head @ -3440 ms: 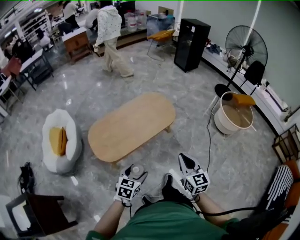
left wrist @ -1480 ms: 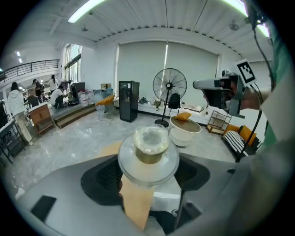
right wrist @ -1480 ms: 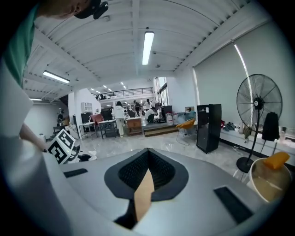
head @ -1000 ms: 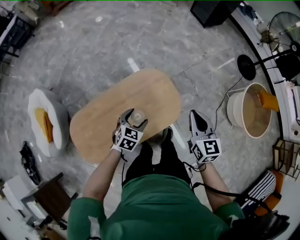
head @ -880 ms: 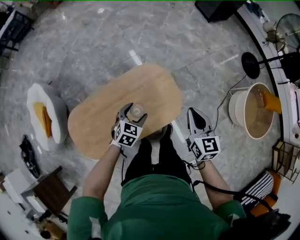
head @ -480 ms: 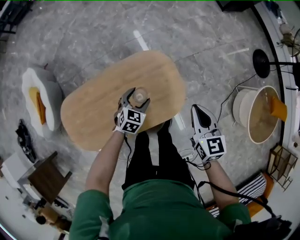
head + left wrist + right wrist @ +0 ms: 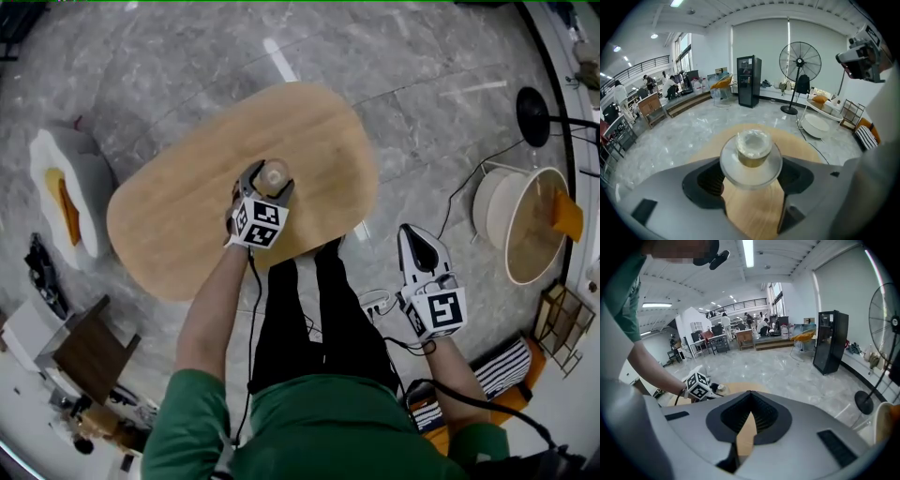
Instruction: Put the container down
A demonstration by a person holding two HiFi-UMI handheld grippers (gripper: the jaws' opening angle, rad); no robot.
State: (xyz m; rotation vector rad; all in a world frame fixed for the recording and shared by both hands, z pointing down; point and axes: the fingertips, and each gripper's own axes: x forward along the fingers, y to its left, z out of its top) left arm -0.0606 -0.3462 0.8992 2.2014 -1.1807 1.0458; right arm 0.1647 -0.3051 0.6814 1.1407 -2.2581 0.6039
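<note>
Here, round clear container [image 7: 751, 158], oval wooden table [image 7: 178, 211]

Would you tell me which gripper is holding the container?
The left gripper, clamped on the container over the table; the right gripper is shut and empty.

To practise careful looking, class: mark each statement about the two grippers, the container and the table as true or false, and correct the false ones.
1. The left gripper has its jaws closed on the clear container. True.
2. The right gripper hangs over the wooden table. False: it is past the table's edge, over the floor.
3. The right gripper's jaws are together with nothing between them. True.
4. The table top is a rectangle with sharp corners. False: it is an oval with rounded ends.
</note>
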